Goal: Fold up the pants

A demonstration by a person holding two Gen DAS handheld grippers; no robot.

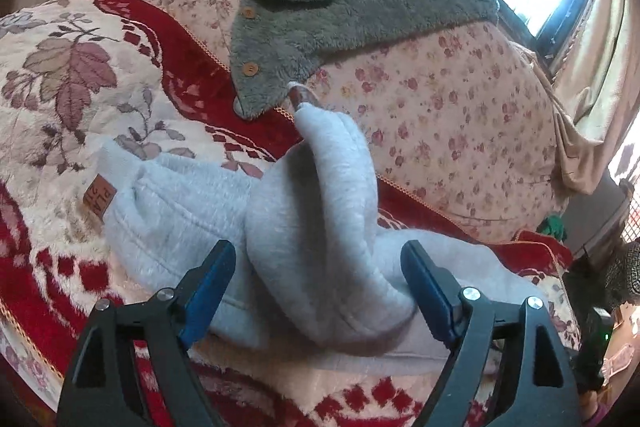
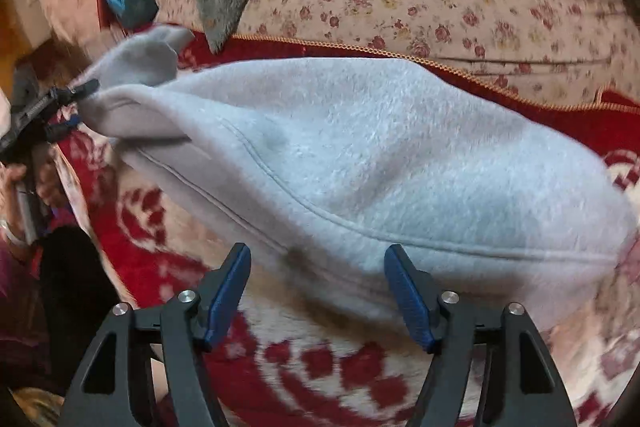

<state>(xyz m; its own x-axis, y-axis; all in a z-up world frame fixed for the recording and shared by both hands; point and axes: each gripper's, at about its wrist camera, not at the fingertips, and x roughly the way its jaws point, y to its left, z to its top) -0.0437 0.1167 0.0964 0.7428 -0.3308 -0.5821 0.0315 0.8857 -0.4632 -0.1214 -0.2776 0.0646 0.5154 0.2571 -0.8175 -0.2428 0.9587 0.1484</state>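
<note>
Lying between left fingers [image 1: 224, 267]: grey pants [image 1: 320, 227].

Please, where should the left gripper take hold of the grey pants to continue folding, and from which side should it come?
Probably the raised fold of the grey pants lying between the open fingers of the left gripper. Come from the near side, along the fingers: this ridge stands up from the red blanket, so the pads can close on it without catching the blanket.
</note>
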